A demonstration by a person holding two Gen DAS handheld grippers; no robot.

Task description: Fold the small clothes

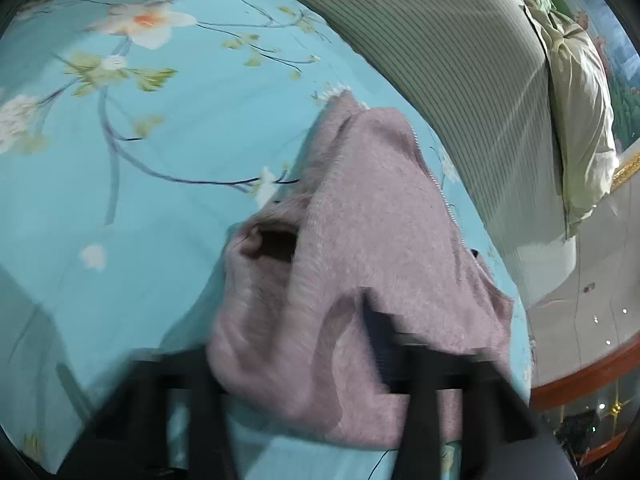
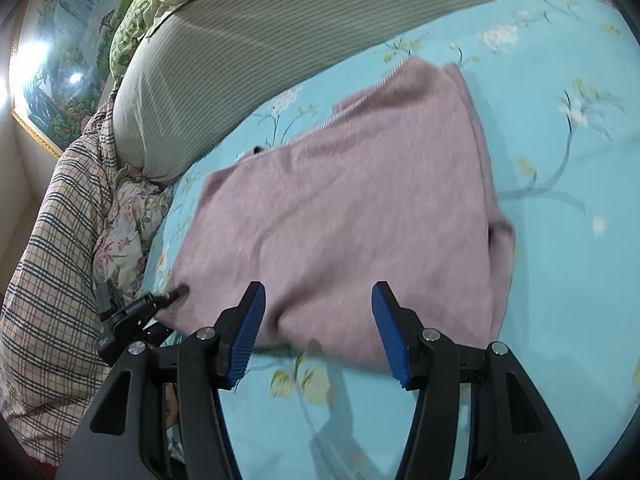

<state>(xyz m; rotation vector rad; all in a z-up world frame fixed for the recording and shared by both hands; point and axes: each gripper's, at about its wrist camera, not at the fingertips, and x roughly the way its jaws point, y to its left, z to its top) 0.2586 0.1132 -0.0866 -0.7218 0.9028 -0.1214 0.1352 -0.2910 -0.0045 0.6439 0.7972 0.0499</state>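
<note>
Left gripper [image 1: 304, 360] blurred, fingertips buried under the pink garment [image 1: 360, 240], apparently pinching its near edge. Right gripper [image 2: 318, 332] tilted downward, blue pads [image 2: 250, 336] spread, nothing between, just short of the garment's near hem. Beyond, garment flat on floral sheet [image 2: 560, 200]; striped pillow [image 2: 280, 40] farther off.
</note>
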